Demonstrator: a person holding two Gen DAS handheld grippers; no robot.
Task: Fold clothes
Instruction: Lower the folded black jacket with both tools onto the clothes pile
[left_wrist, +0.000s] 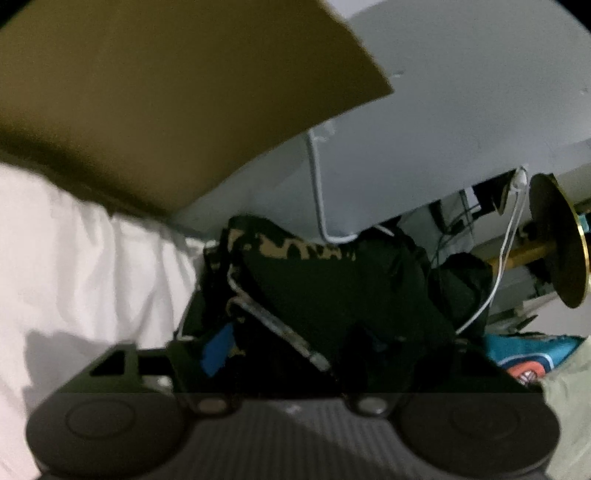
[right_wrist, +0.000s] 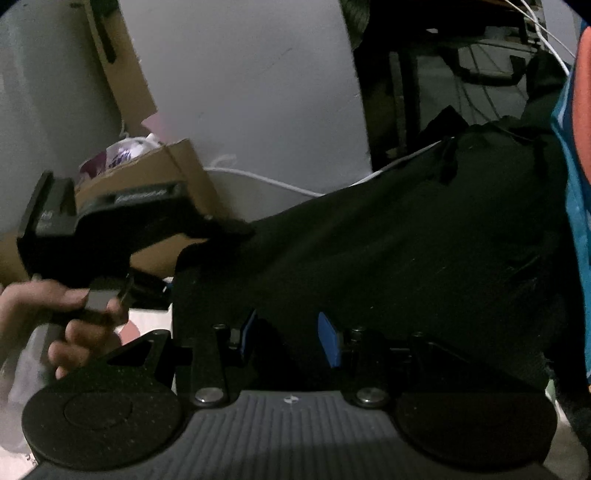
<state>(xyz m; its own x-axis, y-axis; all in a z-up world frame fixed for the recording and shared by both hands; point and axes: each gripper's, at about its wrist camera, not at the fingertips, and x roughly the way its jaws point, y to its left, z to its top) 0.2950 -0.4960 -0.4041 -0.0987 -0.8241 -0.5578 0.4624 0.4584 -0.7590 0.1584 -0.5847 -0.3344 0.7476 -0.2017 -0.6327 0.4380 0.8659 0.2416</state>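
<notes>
A black garment hangs spread across the right wrist view. My right gripper is shut on its lower edge, cloth bunched between the two blue pads. A hand holds my left gripper, whose tip is shut on the garment's left edge. In the left wrist view the black garment, with a camouflage-patterned part, drapes over my left gripper. Only one of its blue pads shows; the other is hidden under cloth.
A white sheet lies at the left and a cardboard flap hangs above. A cardboard box with items stands by the grey wall. A blue-and-orange garment, a white cable and a gold-rimmed disc are at the right.
</notes>
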